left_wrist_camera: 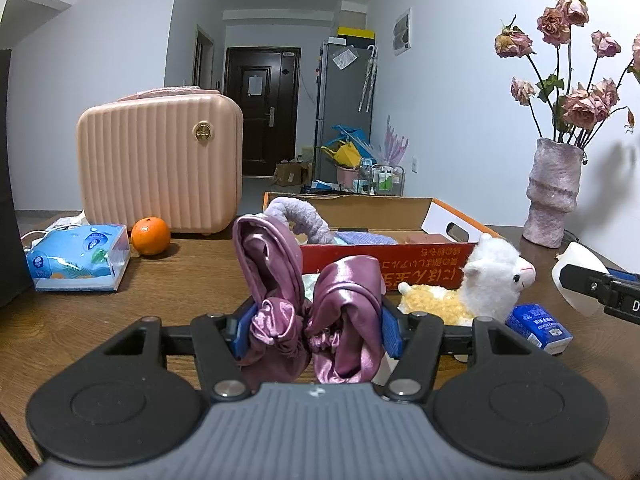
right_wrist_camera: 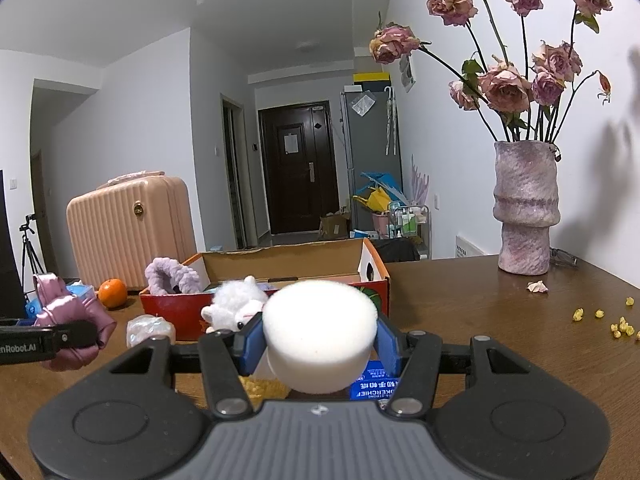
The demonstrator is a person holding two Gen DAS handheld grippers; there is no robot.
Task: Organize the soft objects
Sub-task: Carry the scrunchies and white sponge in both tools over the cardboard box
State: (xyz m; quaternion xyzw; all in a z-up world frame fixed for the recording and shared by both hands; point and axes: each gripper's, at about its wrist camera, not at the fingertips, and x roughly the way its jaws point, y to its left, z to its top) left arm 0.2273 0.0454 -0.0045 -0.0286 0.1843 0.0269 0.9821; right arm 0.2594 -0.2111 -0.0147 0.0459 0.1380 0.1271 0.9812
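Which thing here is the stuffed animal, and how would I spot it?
Find the red cardboard box on the wooden table. The stuffed animal lies just in front of its near right corner. It alone has a face: fluffy white head, pink snout, yellow body.

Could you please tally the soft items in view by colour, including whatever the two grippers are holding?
Purple or mauve: 2, the satin cloth in the left gripper and the fuzzy headband in the cardboard box.
White: 2, the sponge in the right gripper and the plush alpaca.
Total: 4
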